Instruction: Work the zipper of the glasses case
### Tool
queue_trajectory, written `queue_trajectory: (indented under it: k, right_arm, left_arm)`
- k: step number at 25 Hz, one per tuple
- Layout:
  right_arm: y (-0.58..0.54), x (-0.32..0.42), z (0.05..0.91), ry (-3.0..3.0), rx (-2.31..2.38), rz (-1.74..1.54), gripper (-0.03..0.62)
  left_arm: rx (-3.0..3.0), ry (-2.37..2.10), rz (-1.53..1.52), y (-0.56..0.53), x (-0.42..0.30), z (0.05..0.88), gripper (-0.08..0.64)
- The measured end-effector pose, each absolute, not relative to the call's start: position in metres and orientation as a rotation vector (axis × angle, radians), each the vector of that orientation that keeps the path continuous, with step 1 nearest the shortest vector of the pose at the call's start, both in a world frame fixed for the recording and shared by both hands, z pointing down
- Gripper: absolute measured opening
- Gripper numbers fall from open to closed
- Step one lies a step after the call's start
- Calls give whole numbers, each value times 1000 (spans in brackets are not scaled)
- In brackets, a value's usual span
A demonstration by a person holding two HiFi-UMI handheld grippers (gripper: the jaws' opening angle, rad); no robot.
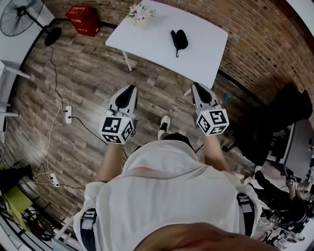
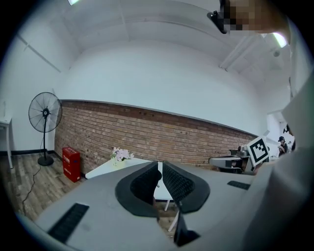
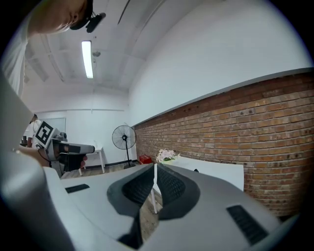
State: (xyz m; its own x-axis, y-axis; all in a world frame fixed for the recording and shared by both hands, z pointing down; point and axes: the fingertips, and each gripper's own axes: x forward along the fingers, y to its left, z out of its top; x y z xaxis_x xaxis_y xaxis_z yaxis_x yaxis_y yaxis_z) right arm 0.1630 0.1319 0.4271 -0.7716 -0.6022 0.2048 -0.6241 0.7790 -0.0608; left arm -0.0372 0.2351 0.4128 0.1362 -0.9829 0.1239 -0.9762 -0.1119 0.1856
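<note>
The black glasses case (image 1: 178,39) lies zipped on the white table (image 1: 206,54), far ahead of both grippers. My left gripper (image 1: 130,88) and right gripper (image 1: 195,86) hover side by side over the wooden floor, short of the table's near edge. Both are shut and hold nothing. In the left gripper view the jaws (image 2: 160,164) meet in front of the table (image 2: 105,169). In the right gripper view the closed jaws (image 3: 155,166) point at the table (image 3: 221,171), where the case (image 3: 196,171) shows as a small dark spot.
A pot of pink flowers (image 1: 141,13) stands on the table's far left corner. A red crate (image 1: 83,19) and a standing fan (image 1: 22,17) are by the brick wall. Cables and a power strip (image 1: 68,113) lie on the floor at left. A dark office chair (image 1: 274,122) stands at right.
</note>
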Motion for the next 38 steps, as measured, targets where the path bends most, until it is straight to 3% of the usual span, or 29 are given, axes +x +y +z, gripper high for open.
queue_trajectory:
  k: [23, 38]
  right_arm:
    - [-88, 199, 451, -2720, 1168, 307, 67]
    - [-156, 123, 444, -2489, 1531, 291, 66]
  left_arm:
    - [2264, -1852, 15, -2, -40, 403, 37]
    - [2555, -1432, 47, -158, -121, 414, 37]
